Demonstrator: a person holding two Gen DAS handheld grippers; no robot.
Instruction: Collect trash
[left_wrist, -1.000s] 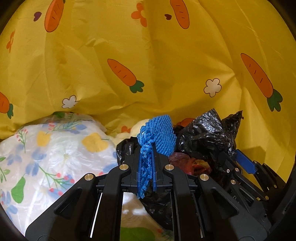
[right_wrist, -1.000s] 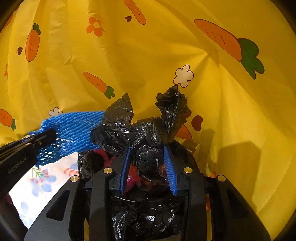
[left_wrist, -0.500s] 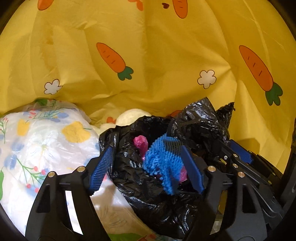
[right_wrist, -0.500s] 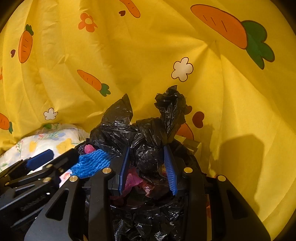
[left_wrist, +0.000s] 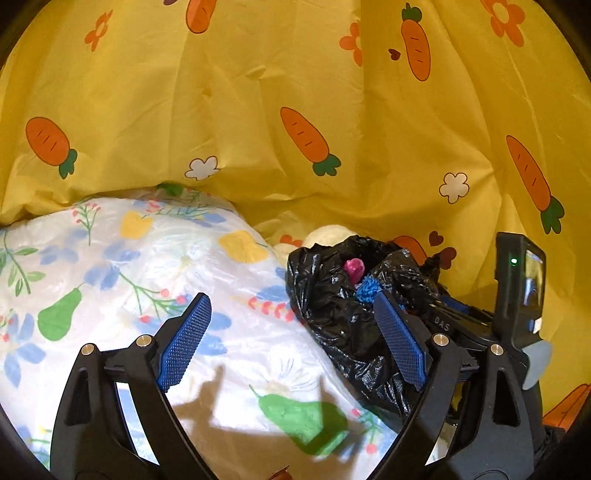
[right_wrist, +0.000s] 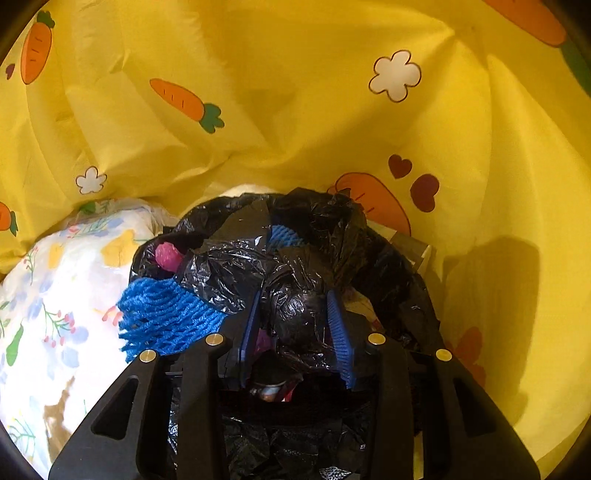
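A black trash bag (right_wrist: 236, 266) lies open against the yellow carrot-print cloth (right_wrist: 295, 110). My right gripper (right_wrist: 294, 295) is shut on a bunched fold of its rim. A blue foam net (right_wrist: 166, 314) hangs over the bag's left edge, beside a pink scrap (right_wrist: 168, 254) inside. In the left wrist view the bag (left_wrist: 332, 317) sits at the right, with the net (left_wrist: 367, 288) and pink scrap (left_wrist: 354, 266) in its mouth. My left gripper (left_wrist: 291, 299) hovers over the floral plastic bag (left_wrist: 129, 277); its jaws are opening, with nothing between them.
The yellow cloth (left_wrist: 258, 110) rises as a wall behind and to the right. The white floral bag (right_wrist: 55, 295) fills the left side. The right gripper's body and its camera (left_wrist: 521, 288) stand close at the left gripper's right. A pale round object (left_wrist: 328, 234) peeks out behind the black bag.
My left gripper let go of the blue net, which now rests in the black bag's mouth, opened wide and drew off to the left. The right gripper kept its hold and sank slightly.
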